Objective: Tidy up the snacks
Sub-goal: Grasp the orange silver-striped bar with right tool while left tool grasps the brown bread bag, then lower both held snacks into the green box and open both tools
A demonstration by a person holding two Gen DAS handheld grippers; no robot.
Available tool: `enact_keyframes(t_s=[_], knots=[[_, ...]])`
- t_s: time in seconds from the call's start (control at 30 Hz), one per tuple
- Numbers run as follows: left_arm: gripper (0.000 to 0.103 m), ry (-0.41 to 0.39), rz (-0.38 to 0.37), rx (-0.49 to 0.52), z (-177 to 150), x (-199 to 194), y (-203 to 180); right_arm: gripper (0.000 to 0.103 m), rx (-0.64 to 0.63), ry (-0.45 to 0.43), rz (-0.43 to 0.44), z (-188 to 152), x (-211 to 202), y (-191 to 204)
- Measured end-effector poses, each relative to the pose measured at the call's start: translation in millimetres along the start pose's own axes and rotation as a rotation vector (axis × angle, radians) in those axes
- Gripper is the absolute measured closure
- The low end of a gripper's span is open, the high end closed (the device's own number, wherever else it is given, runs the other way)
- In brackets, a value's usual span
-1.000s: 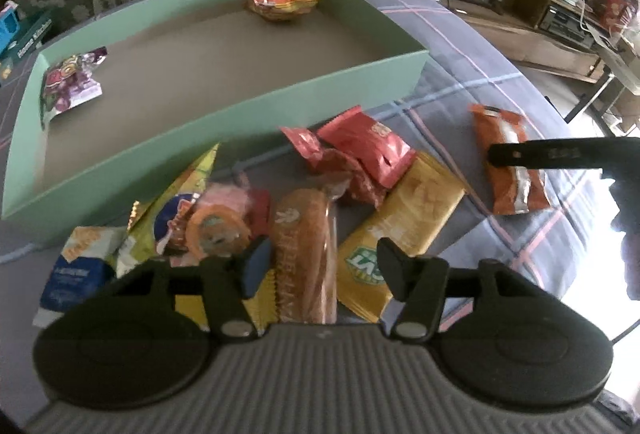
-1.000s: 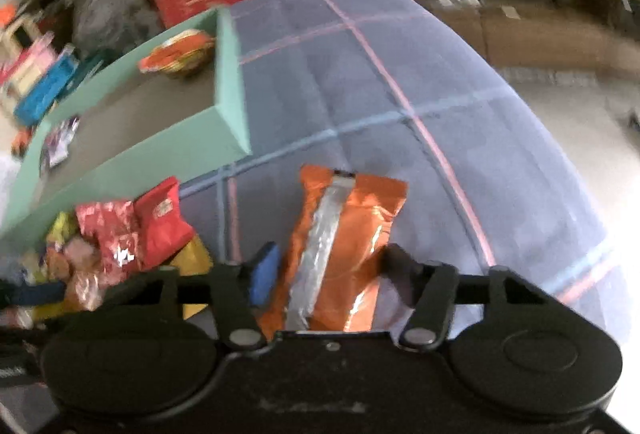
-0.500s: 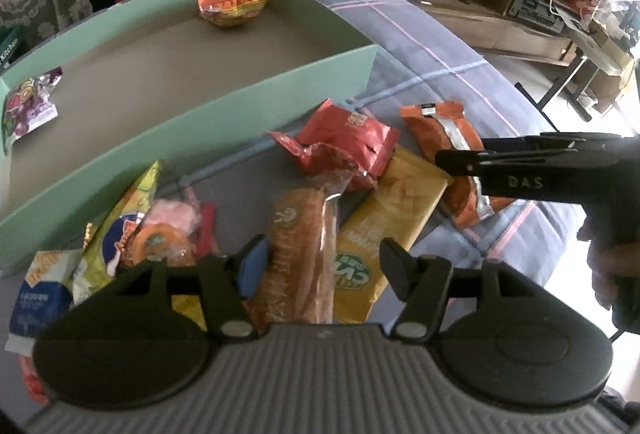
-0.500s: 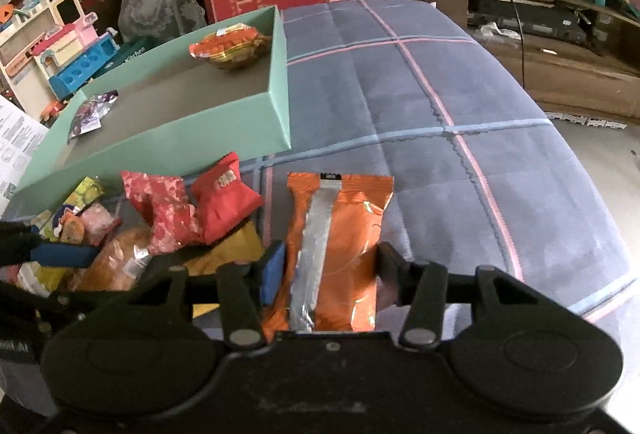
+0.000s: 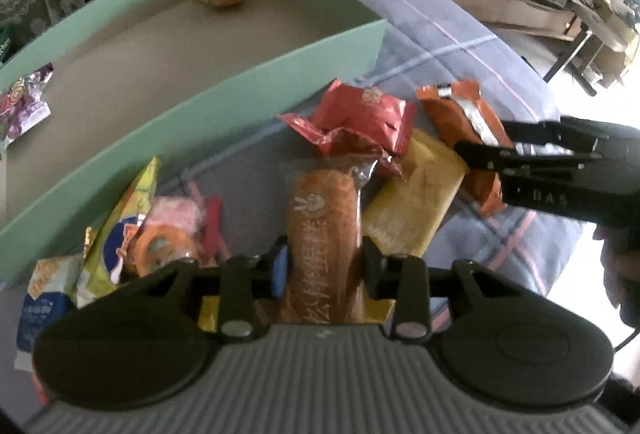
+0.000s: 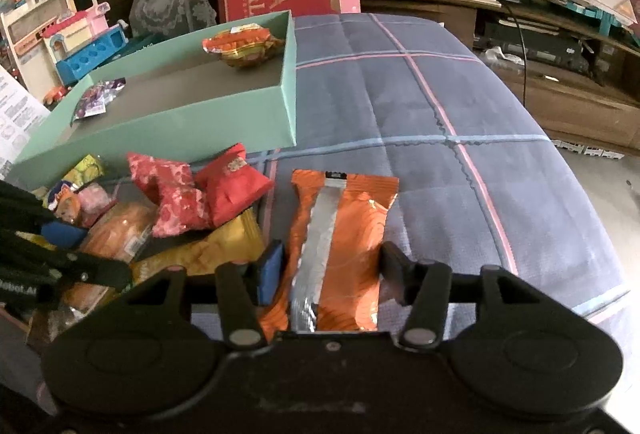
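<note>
The left tongs had just closed on the long clear-wrapped orange bread roll – lying below the shallow mint-green cardboard box. The right tongs gripped the flat orange foil snack packet – on the checked blue bedspread.

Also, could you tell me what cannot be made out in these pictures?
Blue-and-white packet: left wrist view, blurred, wording unreadable.
Yellow packet: left wrist view, partly under the red packets and bread roll.
Right tongs: right wrist view, whether the pads press the orange packet is unclear.
</note>
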State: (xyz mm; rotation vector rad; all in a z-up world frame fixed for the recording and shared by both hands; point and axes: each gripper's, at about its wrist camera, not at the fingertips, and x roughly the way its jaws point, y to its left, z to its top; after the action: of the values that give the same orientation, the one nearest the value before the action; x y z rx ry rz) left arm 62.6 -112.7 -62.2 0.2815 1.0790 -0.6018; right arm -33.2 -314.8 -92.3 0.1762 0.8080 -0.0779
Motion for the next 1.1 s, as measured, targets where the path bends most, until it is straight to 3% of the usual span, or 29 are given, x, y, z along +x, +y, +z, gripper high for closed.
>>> enact_keyframes(t_s=[0.17, 0.37, 0.6, 0.87, 1.1], knots=[[0.068, 0.005, 0.050, -0.028, 1, -2, 0, 0.055, 0.006, 0.005, 0.004, -2, -3, -1], [0.068, -0.038, 0.025, -0.043, -2, -24, 1, 0.055, 0.082, 0.030, 0.036, 3, -8, -13], [0.068, -0.113, 0.006, -0.111, 5, -52, 15, 0.055, 0.128, -0.005, 0.040, 20, -25, -16], [0.068, -0.222, 0.049, -0.196, 29, -85, 61, 0.055, 0.080, -0.068, 0.109, 82, -34, 12], [0.068, -0.258, 0.143, -0.275, 51, -93, 129, 0.055, -0.007, -0.082, 0.199, 149, -4, 68]])
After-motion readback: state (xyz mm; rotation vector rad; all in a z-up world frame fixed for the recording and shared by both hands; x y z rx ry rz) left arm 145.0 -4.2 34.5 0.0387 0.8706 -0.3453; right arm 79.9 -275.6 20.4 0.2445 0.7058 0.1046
